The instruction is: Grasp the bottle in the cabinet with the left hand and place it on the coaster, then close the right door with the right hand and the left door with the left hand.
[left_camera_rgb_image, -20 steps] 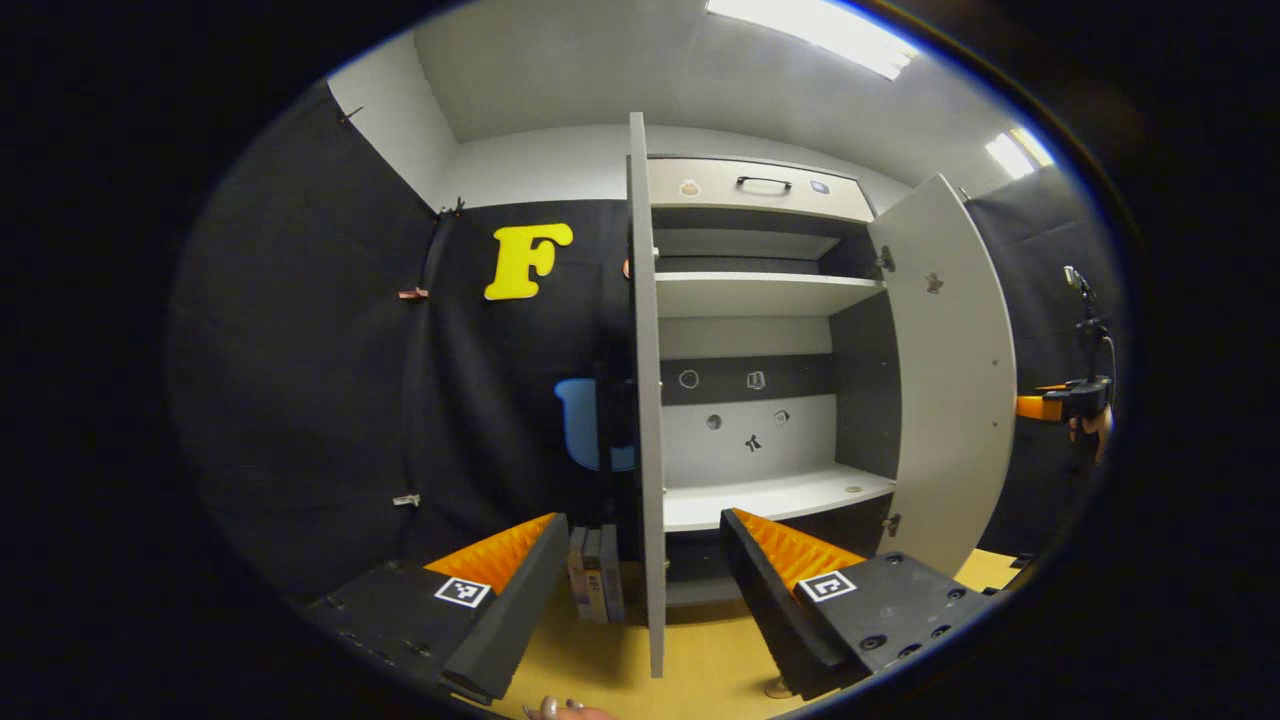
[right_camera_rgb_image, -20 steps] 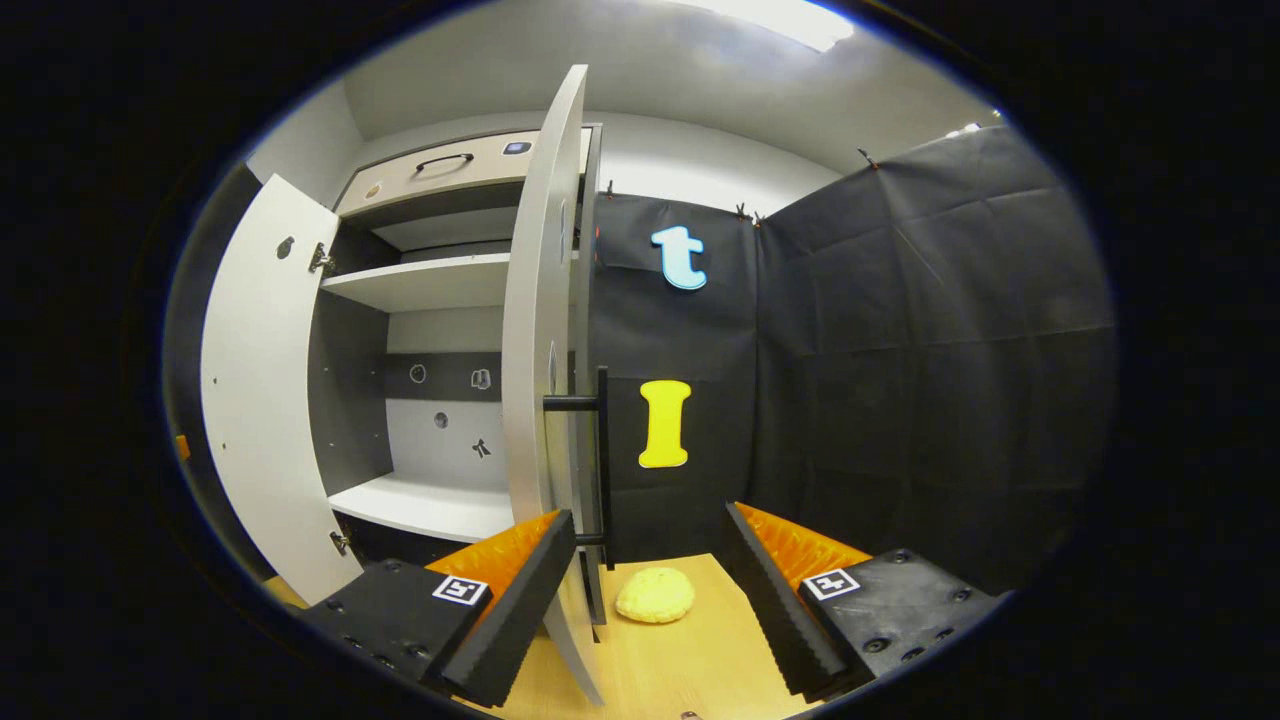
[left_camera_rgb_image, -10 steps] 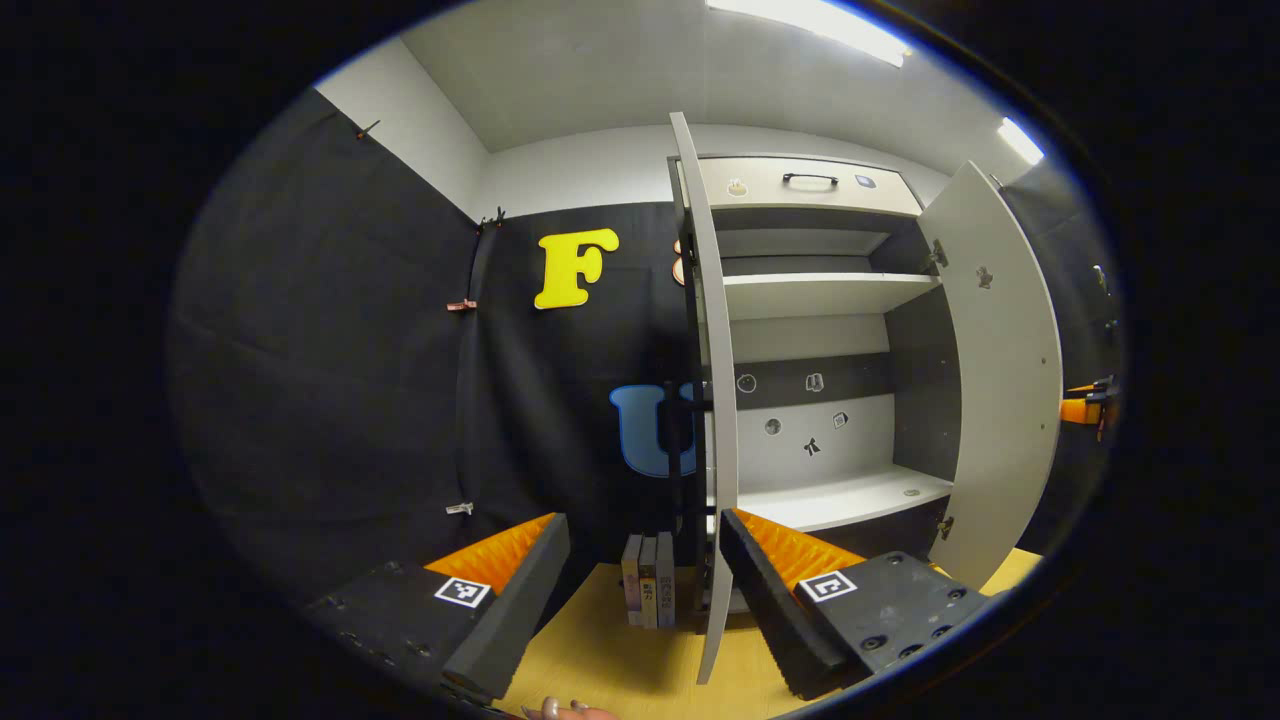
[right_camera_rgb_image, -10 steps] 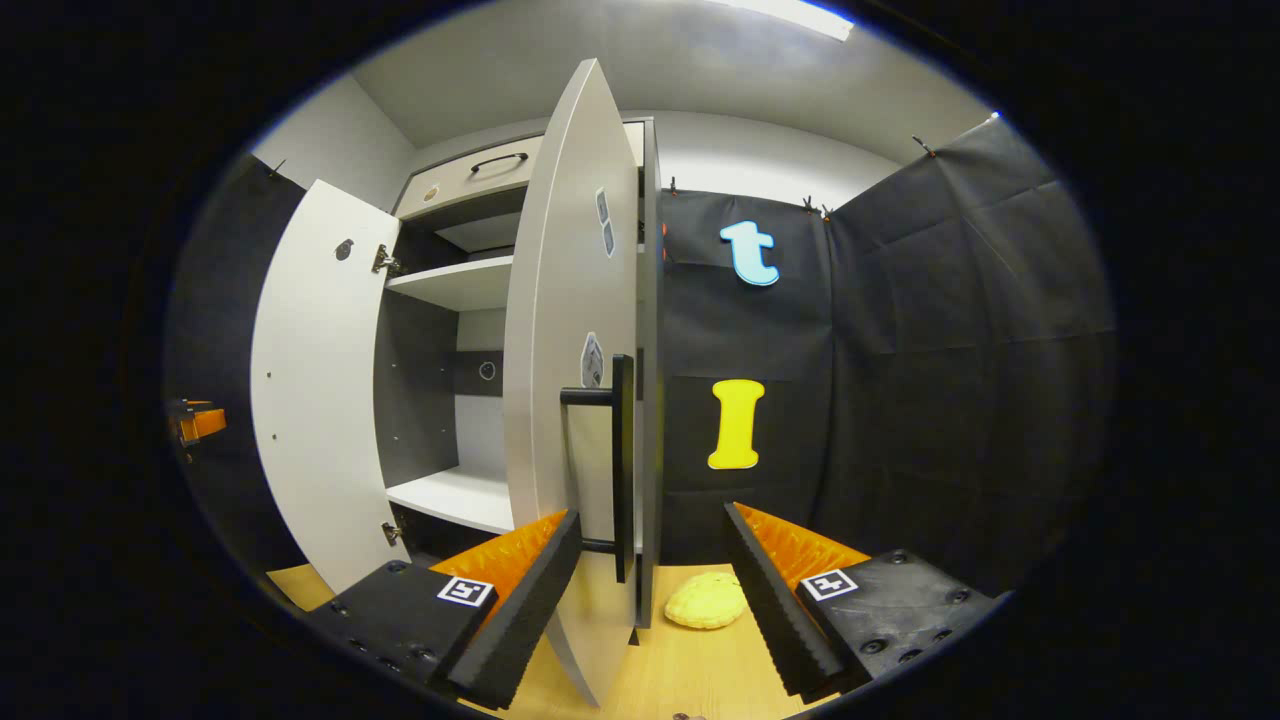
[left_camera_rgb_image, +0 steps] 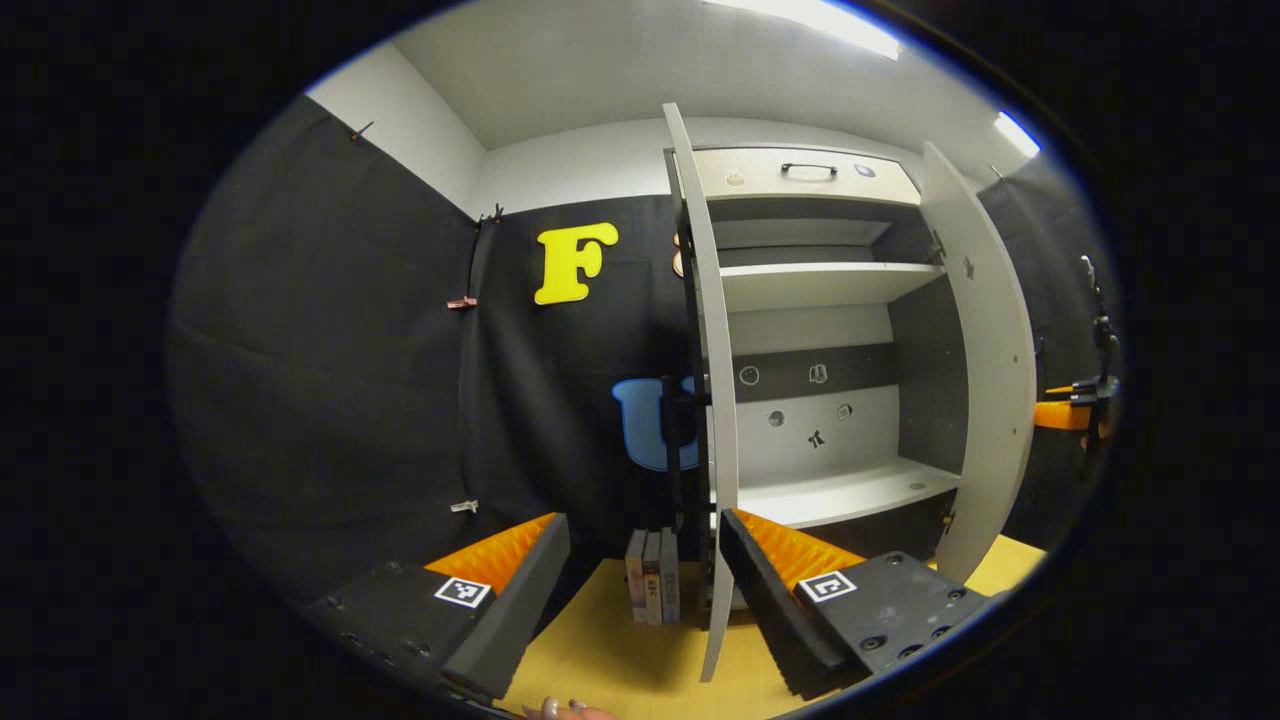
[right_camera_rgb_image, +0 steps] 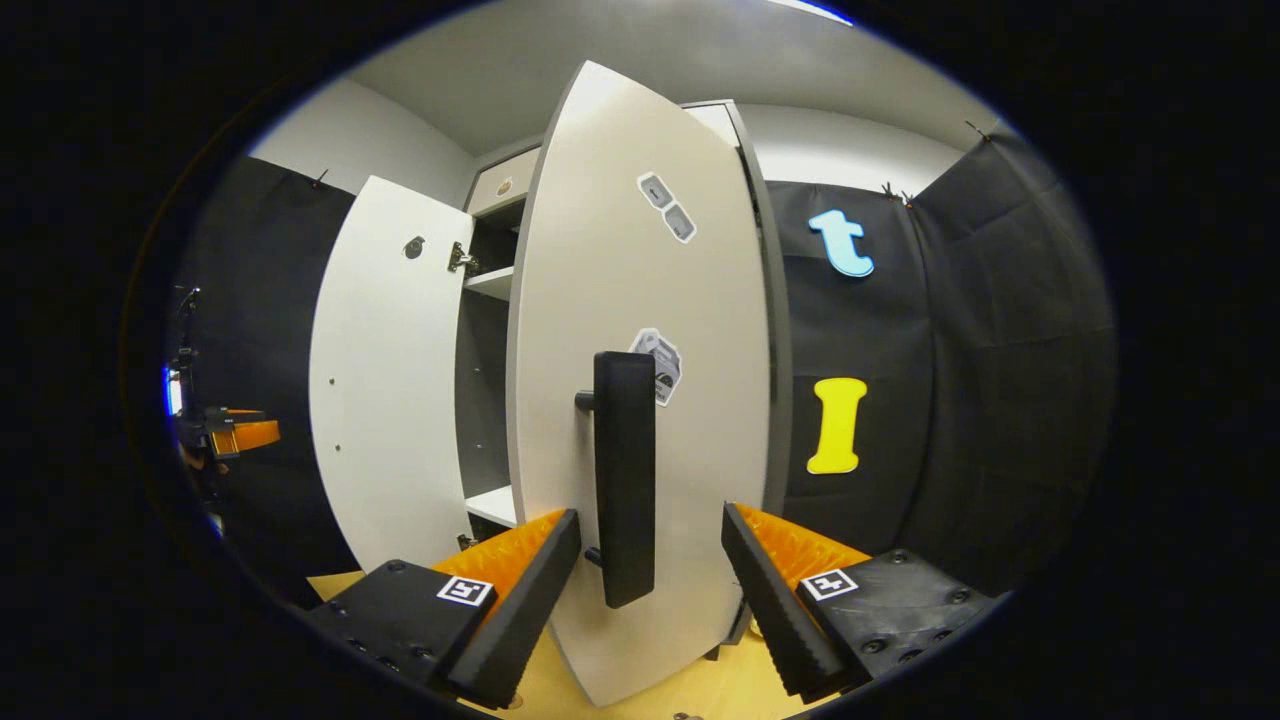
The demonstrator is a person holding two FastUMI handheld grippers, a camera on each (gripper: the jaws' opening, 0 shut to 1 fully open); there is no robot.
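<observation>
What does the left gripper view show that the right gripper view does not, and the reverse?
Left gripper view: books standing on the yellow table, and the cabinet's back wall with small stickers. Right gripper view: the right door's outer face with its black handle between the open right gripper. Both: the cabinet shelves and both open doors.

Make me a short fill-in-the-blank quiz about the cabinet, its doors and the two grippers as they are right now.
1. The right gripper has its jaws ____.
2. The bar-shaped handle on the white right door is coloured ____.
3. Beside the white left door, a few ____ stand upright on the yellow wooden table.

Missing words: open; black; books
</observation>
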